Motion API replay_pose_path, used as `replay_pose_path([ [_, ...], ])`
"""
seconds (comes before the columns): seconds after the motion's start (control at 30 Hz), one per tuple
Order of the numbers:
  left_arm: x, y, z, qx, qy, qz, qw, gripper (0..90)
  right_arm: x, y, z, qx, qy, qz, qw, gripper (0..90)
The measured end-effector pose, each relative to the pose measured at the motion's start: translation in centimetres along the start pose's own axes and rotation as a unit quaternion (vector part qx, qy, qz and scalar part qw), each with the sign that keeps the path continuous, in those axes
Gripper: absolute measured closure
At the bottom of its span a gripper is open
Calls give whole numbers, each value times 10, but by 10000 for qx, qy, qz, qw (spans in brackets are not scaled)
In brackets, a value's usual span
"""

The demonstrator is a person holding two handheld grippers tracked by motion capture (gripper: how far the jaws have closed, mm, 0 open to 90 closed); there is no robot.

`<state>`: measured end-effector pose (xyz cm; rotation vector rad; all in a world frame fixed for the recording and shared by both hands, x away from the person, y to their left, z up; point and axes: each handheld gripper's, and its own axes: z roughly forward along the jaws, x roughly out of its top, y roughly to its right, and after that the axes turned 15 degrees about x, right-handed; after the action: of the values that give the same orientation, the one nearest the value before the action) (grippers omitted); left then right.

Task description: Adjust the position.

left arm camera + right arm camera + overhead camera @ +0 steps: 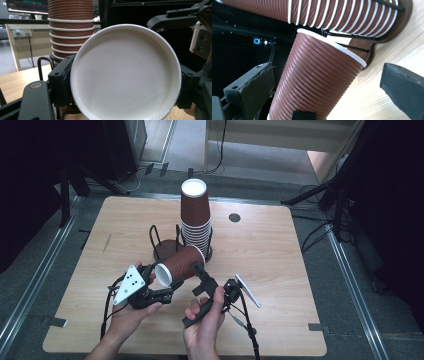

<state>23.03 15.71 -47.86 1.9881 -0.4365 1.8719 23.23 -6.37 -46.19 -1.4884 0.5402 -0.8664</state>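
A single brown ribbed paper cup lies level above the table between my two grippers. Its white base faces my left gripper, whose jaws are shut on that narrow end from both sides. In the right gripper view the cup runs up between the jaws of my right gripper. That gripper is open: the left jaw is close to the cup's wall and the right jaw stands apart from it. Behind stands a tall stack of upside-down brown cups on a holder.
The holder has a dark round base and black wire loops, one slot free beside the stack. A small dark disc sits in the wooden table at the back right. Stand legs and cables lie on the floor around the table.
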Motion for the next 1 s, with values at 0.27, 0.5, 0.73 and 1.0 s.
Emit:
replay_pose_path([
  [0.27, -1, 5, 1, -81, -5, 91, 9999, 225, 2, 4, 6, 38, 50, 509, 9987, 0],
  [0.5, -2, 8, 1, -163, -17, 105, 9998, 228, 3, 8, 11, 99, 57, 702, 9975, 0],
  [0.73, -2, 10, 1, -233, -29, 172, 9996, 234, 4, 13, 16, 103, 54, 824, 9965, 0],
  [1.0, -1, 10, 0, -191, -47, 223, 9996, 241, 4, 16, 19, 206, 34, 831, 9963, 0],
])
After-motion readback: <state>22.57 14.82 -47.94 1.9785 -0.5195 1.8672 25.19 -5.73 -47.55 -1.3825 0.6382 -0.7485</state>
